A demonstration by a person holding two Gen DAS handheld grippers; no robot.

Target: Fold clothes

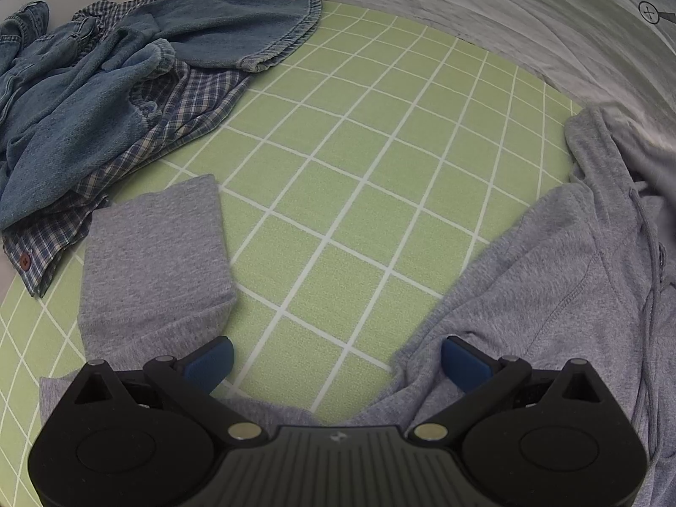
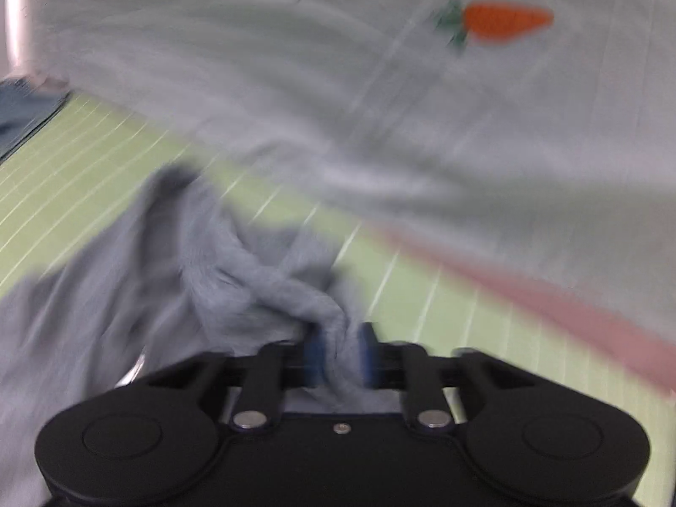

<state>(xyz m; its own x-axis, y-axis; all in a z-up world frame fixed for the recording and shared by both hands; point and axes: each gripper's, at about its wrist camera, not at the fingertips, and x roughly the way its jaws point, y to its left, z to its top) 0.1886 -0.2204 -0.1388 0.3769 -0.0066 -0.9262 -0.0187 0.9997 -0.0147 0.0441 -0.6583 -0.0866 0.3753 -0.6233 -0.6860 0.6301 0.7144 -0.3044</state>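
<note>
Grey hoodie [image 1: 528, 287] on green grid mat [image 1: 359, 177]

Green grid mat [image 1: 359, 194], grey sheet [image 1: 486, 12], carrot patch [image 2: 502, 21]

The mat [image 1: 359, 194] is light green with a white grid. On it lie a heather-grey top [image 1: 528, 287], a faded blue denim garment [image 1: 76, 126] and a blue-and-white plaid shirt [image 1: 186, 105] (brown button). The gripper pads [image 1: 211, 363] are blue.
</note>
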